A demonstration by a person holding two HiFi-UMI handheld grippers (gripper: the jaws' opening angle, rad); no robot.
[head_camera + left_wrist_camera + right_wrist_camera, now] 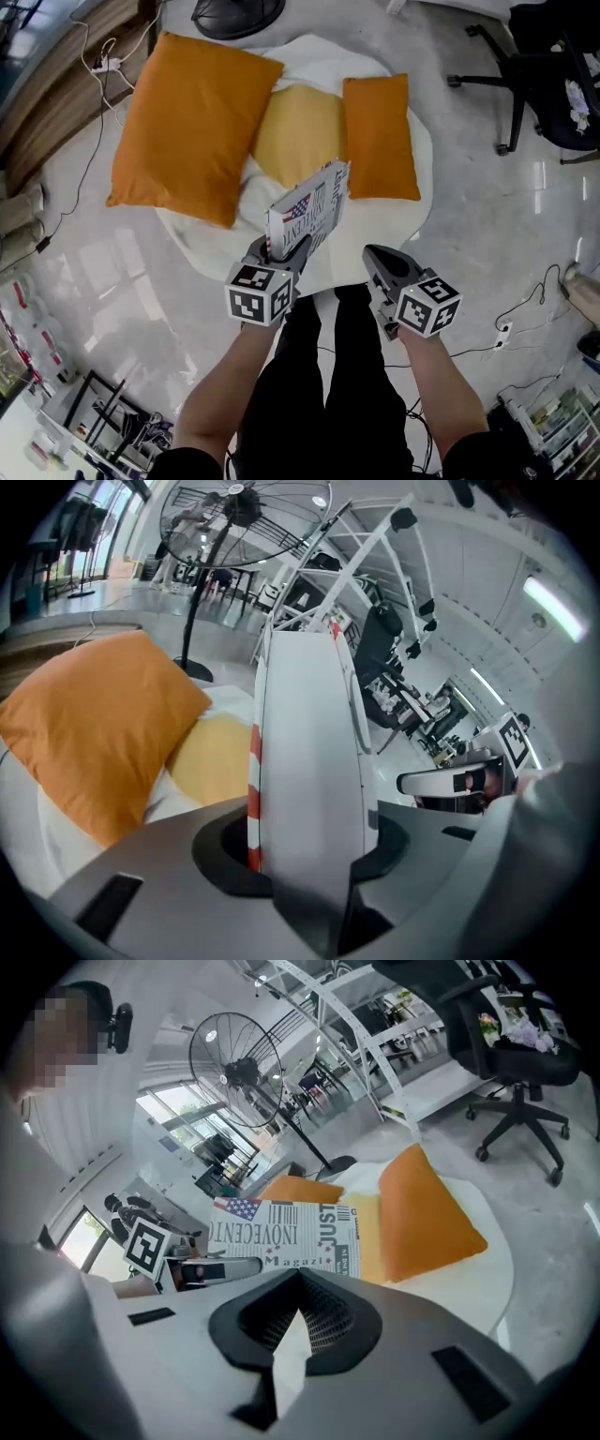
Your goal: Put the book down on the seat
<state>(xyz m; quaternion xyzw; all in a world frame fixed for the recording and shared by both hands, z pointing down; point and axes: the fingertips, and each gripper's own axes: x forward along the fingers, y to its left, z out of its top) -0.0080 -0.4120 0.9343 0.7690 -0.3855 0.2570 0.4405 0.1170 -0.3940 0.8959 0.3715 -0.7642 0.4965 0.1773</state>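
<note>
The book [309, 208], with a newspaper-print cover and a small flag on it, stands on edge in my left gripper [281, 251], which is shut on its lower end. It hangs over the near rim of the round white seat [375, 227]. In the left gripper view its white spine [309, 752] rises straight up from between the jaws of the left gripper [309, 855]. My right gripper [380, 258] is to the right of the book, apart from it, shut and holding nothing. The right gripper view shows its jaws [295, 1335] met, with the book's cover [286, 1237] beyond.
Three cushions lie on the seat: a big orange one [192, 122], a yellow one [298, 131] and a smaller orange one [380, 136]. A fan's base [237, 14] stands behind the seat. An office chair [544, 84] is at the right, a power strip [106, 64] at the left.
</note>
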